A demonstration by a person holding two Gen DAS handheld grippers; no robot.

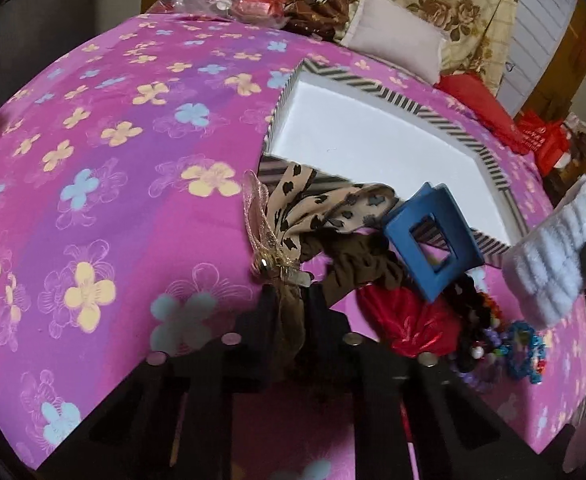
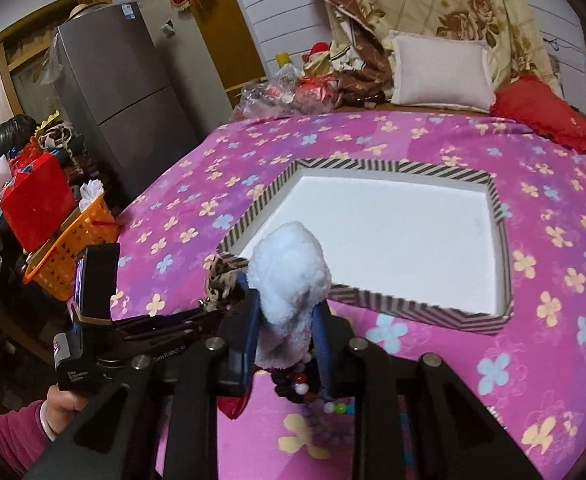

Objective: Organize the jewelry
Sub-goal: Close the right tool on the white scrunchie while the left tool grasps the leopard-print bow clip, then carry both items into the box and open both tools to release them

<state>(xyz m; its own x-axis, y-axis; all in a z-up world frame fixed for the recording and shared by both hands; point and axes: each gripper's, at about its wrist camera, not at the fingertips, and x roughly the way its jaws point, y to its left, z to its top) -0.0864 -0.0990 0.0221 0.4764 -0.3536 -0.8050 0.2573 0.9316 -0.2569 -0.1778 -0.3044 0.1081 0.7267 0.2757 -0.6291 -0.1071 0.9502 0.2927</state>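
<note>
While my right gripper (image 2: 285, 316) pinches the soft, light fluffy headband (image 2: 289, 276), my left gripper (image 1: 287, 300) nips the flimsy gauze bow (image 1: 263, 228) near the striped box (image 1: 445, 116).

Fluffy cloth headband (image 2: 289, 276); seemingly plastic clip (image 1: 433, 244).

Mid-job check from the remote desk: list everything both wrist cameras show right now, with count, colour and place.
Striped box: one, black-and-white rim, white inside, nothing in it, on the bedspread.
Bedspread: one, pink with flowers.
Fluffy headband: one, pale blue, held in the right gripper.
Gauze bow clip: one, gold-beige, in the left gripper.
Leopard scarf: one, tan and black, over the box's near corner.
Claw clip: one, blue, in the pile.
Brown scrunchie: one.
Red fabric piece: one.
Bead bracelets: several, mixed colours.
Small pillow: one, whitish, far end.
Left gripper: shut.
Right gripper: shut.
</note>
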